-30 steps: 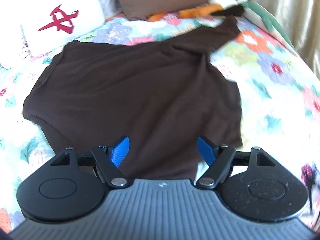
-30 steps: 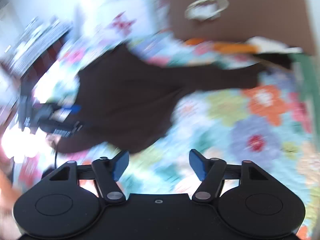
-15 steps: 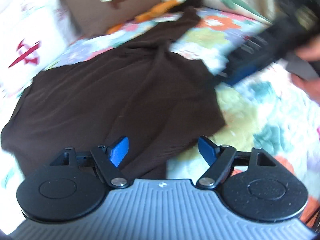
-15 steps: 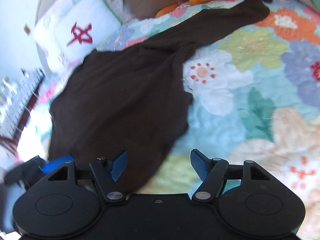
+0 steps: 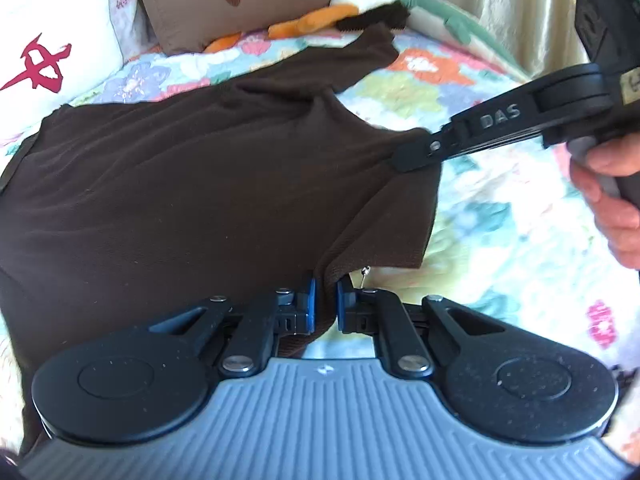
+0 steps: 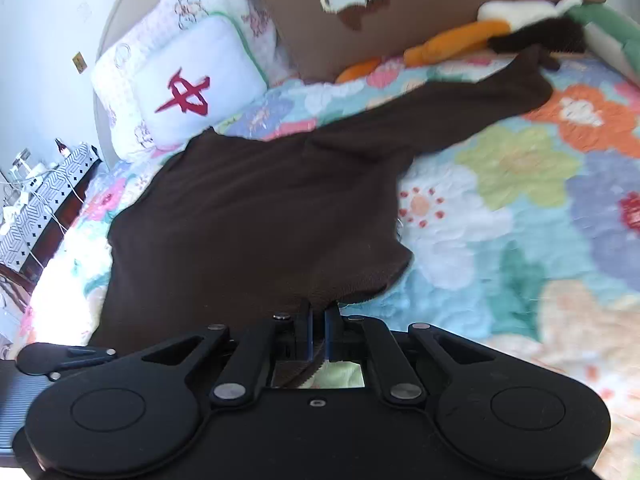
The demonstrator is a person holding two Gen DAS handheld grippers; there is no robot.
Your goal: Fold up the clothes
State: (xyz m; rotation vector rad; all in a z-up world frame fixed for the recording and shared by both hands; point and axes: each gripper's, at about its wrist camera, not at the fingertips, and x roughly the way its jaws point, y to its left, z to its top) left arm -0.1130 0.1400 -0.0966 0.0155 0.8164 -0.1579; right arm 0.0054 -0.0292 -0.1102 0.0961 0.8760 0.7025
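Clearly both tongs are clenched on the brown shirt, which lies spread on the floral quilt: the left gripper pinches the near hem, the right gripper another bit of the edge. Only the left wrist view shows the right gripper from the side, biting the shirt's right edge, with the person's hand and a pale curtain. Only the right wrist view shows the bedside shelf with cables. A white cushion and brown pillow sit beyond.

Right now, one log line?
left hand-held gripper: shut on shirt hem | right hand-held gripper: shut on shirt edge | shirt: on quilt
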